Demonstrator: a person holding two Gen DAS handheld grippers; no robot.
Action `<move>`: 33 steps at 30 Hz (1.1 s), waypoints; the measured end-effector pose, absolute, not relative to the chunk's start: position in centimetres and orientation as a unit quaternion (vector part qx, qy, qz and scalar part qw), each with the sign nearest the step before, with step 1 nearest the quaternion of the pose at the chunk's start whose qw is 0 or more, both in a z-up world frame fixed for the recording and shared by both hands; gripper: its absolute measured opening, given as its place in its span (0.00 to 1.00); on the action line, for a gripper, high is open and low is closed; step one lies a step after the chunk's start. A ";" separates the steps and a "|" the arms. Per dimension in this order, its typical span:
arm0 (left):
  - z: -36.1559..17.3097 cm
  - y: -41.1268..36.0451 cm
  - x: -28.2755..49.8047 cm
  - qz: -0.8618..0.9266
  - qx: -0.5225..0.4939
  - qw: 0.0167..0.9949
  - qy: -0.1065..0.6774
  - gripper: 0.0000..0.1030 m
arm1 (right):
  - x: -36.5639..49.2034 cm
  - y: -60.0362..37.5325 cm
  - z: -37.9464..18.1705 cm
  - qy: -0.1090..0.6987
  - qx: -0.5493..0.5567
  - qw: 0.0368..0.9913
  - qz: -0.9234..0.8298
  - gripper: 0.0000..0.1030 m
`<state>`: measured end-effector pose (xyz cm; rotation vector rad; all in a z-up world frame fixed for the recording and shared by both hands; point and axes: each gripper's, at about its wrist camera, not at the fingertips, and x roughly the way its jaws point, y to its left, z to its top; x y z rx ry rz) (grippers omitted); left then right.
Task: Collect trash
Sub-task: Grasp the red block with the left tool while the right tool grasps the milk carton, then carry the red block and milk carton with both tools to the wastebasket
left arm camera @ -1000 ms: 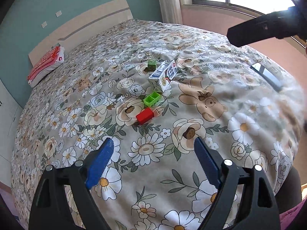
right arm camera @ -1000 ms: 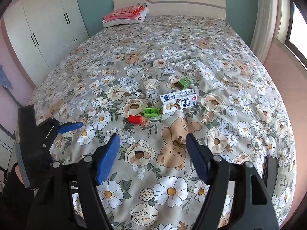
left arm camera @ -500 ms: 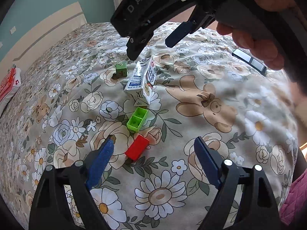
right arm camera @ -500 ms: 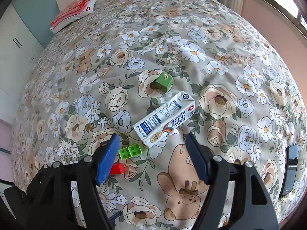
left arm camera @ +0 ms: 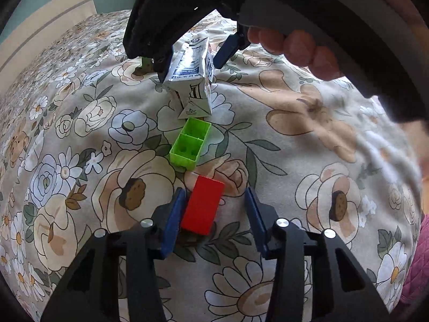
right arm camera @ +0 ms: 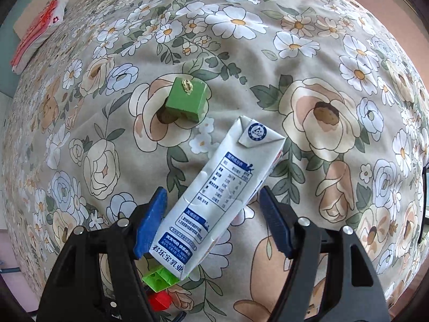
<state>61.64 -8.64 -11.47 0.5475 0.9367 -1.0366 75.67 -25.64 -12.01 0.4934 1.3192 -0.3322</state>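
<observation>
Both my grippers have dropped in, jaws apart: right gripper (right arm camera: pixel 211 217) straddling the milk carton (right arm camera: pixel 214 196), left gripper (left arm camera: pixel 214 218) around the red block (left arm camera: pixel 202 208), seemingly ready to grab.

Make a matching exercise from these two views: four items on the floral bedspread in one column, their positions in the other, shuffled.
1. white milk carton
2. red plastic block
3. light green open-topped brick
4. dark green cube

a. between carton and red block
b. between the open right gripper fingers
c. beyond the carton, apart
d. between the open left gripper fingers

1-b, 2-d, 3-a, 4-c
</observation>
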 end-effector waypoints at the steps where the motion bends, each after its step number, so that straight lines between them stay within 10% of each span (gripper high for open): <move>1: -11.6 -8.7 61.5 -0.471 0.249 0.734 0.421 0.44 | 75.7 -25.8 -12.5 0.606 0.235 0.745 -0.151 0.69; 4: -12.0 -8.5 61.6 -0.455 0.230 0.743 0.433 0.22 | 75.5 -25.8 -13.5 0.610 0.242 0.740 -0.146 0.59; 9: -11.8 -7.8 60.8 -0.422 0.187 0.764 0.451 0.21 | 74.6 -25.4 -13.6 0.608 0.215 0.754 -0.126 0.39; 33: 1.9 -4.9 55.1 -0.176 0.104 0.884 0.420 0.21 | 63.0 -24.9 3.3 0.525 0.150 0.836 -0.043 0.36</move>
